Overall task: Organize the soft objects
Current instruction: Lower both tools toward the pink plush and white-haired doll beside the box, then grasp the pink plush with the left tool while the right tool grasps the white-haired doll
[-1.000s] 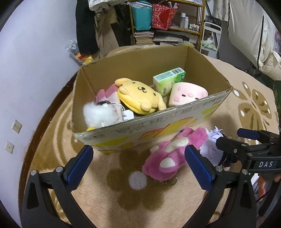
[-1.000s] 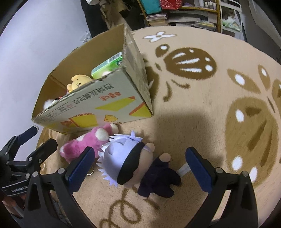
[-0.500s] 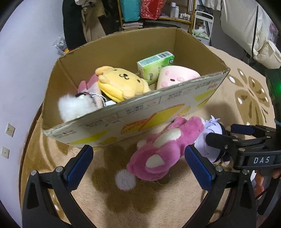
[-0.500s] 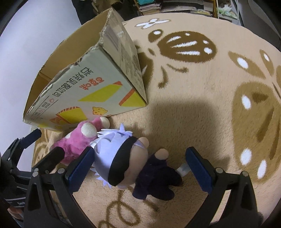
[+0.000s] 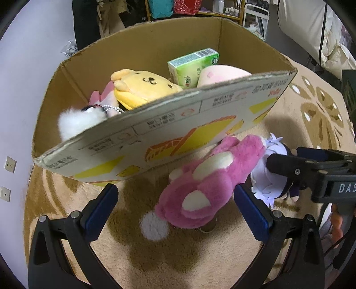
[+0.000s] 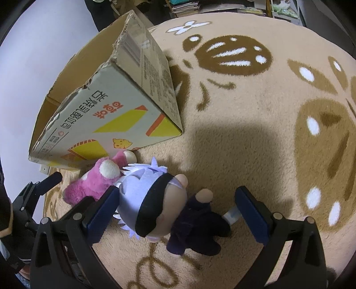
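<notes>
A pink plush bear [image 5: 209, 182] lies on the rug in front of a cardboard box [image 5: 169, 124]. My left gripper [image 5: 175, 211] is open, its fingers either side of the bear's lower half. A doll with pale lilac hair and a black blindfold [image 6: 151, 200] lies beside the bear [image 6: 98, 182]. My right gripper [image 6: 175, 213] is open around the doll, low over it. The box [image 6: 106, 111] holds a yellow plush [image 5: 142, 89], a white fluffy toy [image 5: 77, 122], a pink cushion [image 5: 220, 75] and a green carton [image 5: 193, 64].
A round beige rug with brown flower patterns [image 6: 267, 111] covers the floor. A purple wall [image 5: 26, 66] stands at the left. Shelves and bags [image 5: 178, 6] stand behind the box. My right gripper's body [image 5: 316, 169] shows at the right of the left wrist view.
Both grippers have moved down and forward. The left one has closed in on the pink bear, the right one on the doll. Both stayed open.
</notes>
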The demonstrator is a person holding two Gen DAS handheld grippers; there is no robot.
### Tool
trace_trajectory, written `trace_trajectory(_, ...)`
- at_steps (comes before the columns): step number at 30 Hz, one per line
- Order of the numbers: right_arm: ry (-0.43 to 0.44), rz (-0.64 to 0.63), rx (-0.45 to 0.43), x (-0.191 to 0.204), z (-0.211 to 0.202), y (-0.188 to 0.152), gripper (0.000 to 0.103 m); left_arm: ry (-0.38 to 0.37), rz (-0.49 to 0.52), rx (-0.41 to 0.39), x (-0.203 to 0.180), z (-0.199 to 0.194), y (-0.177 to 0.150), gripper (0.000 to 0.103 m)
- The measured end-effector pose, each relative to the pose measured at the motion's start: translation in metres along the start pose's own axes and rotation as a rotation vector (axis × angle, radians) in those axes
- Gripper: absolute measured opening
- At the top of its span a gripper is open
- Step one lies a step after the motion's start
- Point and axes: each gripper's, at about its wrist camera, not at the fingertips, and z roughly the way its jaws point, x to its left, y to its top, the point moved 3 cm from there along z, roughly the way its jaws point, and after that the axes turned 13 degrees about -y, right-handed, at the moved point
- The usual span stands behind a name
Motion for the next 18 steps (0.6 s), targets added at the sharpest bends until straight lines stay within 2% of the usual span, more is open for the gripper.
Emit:
trace_trajectory(6, -0.003, 0.002, -0.003, 0.0, 0.002, 0.004, 0.103, 0.004, 0.01, 0.023, -0.002, 0.008, -0.003, 0.103)
trace_trajectory(18, 0.001, 0.009, -0.001, 0.0, 0.003, 0.005, 0.103, -0.016, 0.017, 0.013, -0.008, 0.02, 0.001, 0.103)
